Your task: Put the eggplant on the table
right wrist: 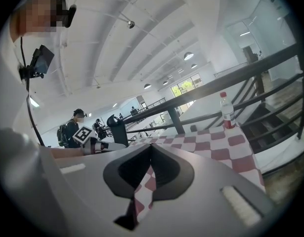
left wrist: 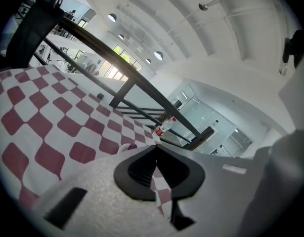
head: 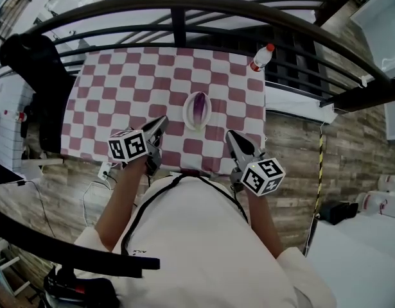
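A purple eggplant lies in a small white plate near the middle of the red-and-white checkered table. My left gripper hovers just left of the plate and nearer to me, shut with nothing in it. To the plate's right and nearer to me, my right gripper is shut and empty too. In the left gripper view the shut left gripper has a sliver of eggplant showing just over it. The right gripper view shows the right gripper shut over the cloth.
A plastic bottle with a red cap stands at the table's far right corner. A black railing curves behind the table. A dark chair sits at the left. White bottles and cables lie on the wooden floor.
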